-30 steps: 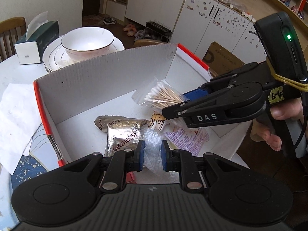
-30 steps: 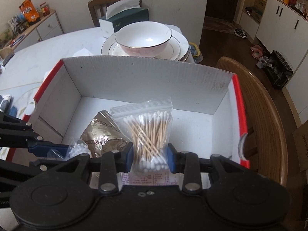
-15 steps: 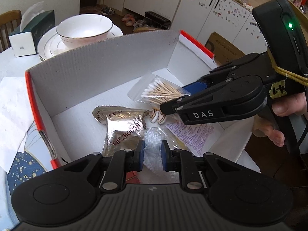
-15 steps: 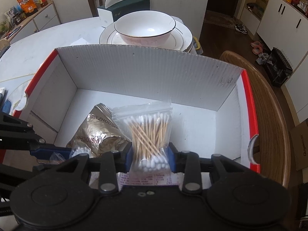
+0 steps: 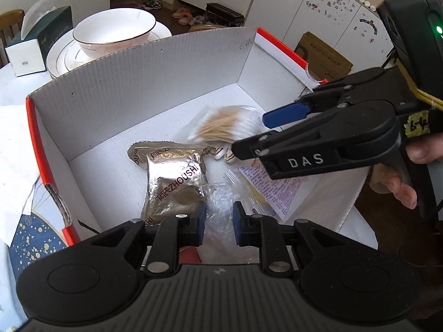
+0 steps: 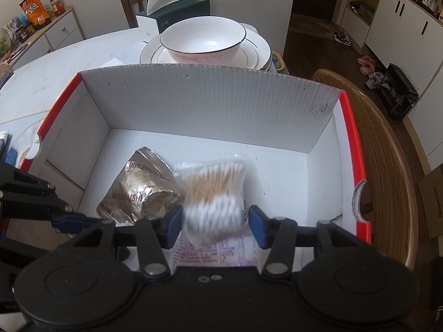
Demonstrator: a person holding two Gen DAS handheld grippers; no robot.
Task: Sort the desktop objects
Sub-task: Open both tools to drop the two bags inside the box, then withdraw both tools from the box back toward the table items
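Since a second ago my right gripper (image 6: 215, 222) has let go of the bag of cotton swabs (image 6: 214, 193): its jaws are opening, the blue pads stand clear on either side, and the bag shows as a blur between them at lower centre of the right wrist view, inside the box (image 6: 210, 102).

That white corrugated box with red edges fills the middle of both views. On its floor I see a crumpled gold foil packet (image 6: 138, 191) printed ZHOUSHI, left of the swabs, and a printed paper sheet (image 6: 218, 254) just under my right gripper.

My left gripper (image 5: 219, 222) is clamped on a thin clear plastic bag (image 5: 221, 204) with small white contents, at lower centre of the left wrist view, above the box's near edge.

Only the left wrist view shows the fingers of the hand (image 5: 396, 185) on the right tool at the right edge, and a small striped item (image 5: 225, 153) beside the foil packet. Only the right wrist view shows the wooden chair (image 6: 384, 166) past the box's right wall.

The swabs are pale wooden sticks with white tips, bundled in a clear bag, smeared in both views.

A white bowl (image 6: 203, 38) sits on stacked plates (image 6: 256, 51) behind the box, with a tissue box (image 6: 177, 13) further up.
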